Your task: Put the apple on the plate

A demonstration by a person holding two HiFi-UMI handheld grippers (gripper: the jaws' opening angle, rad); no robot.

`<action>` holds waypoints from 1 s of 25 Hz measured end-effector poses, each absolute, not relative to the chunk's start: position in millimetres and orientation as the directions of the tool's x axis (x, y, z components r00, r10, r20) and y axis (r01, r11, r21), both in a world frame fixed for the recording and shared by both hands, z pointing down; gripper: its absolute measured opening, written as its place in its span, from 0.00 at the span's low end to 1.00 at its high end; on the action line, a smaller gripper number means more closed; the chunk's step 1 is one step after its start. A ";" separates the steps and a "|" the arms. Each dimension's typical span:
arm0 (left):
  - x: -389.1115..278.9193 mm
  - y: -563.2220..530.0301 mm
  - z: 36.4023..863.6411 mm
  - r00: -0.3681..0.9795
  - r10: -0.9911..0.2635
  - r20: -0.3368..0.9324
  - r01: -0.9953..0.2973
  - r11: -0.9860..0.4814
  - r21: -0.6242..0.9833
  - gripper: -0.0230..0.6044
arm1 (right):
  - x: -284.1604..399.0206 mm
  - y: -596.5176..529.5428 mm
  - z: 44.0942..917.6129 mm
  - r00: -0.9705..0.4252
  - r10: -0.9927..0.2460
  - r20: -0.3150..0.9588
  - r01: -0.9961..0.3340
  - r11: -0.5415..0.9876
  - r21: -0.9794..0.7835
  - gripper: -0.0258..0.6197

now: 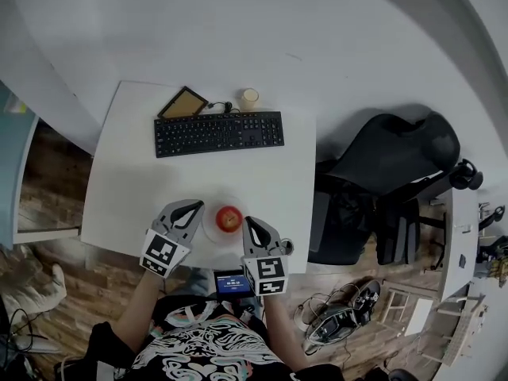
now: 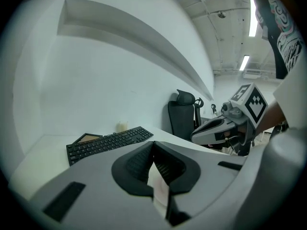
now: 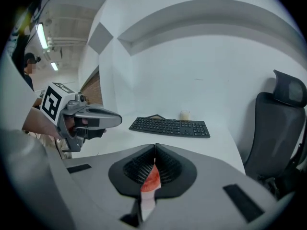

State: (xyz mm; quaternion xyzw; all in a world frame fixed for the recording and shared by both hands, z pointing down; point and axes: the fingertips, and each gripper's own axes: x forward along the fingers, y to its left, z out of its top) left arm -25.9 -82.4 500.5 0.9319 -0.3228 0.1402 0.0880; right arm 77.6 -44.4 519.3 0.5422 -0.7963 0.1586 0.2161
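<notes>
A red apple (image 1: 228, 218) sits on a pale round plate (image 1: 211, 228) near the front edge of the white desk (image 1: 127, 189). My left gripper (image 1: 193, 207) rests just left of the plate, jaws shut and empty. My right gripper (image 1: 248, 222) is just right of the apple, also shut on nothing. In the right gripper view the apple (image 3: 151, 178) shows red behind the closed right gripper (image 3: 155, 145). A pale bit of the plate (image 2: 160, 186) shows behind the closed left gripper (image 2: 153, 143) in the left gripper view.
A black keyboard (image 1: 218, 133) lies across the back of the desk, with a small framed board (image 1: 182, 103) and a pale cup (image 1: 250, 98) behind it. A black office chair (image 1: 389, 165) stands right of the desk. A small lit screen (image 1: 232, 282) is at the person's waist.
</notes>
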 end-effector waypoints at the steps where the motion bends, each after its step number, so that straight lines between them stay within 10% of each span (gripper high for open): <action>1: -26.2 -82.6 496.0 0.752 -0.581 0.310 -0.627 -0.776 0.069 0.06 | 78.0 -44.3 514.7 -0.314 -0.804 0.505 -0.935 0.353 -0.019 0.09; 25: -31.1 -60.4 411.4 0.755 -0.641 0.139 -0.646 -0.763 -0.013 0.06 | 81.3 -25.6 420.6 -0.273 -0.912 0.306 -0.956 0.292 0.020 0.08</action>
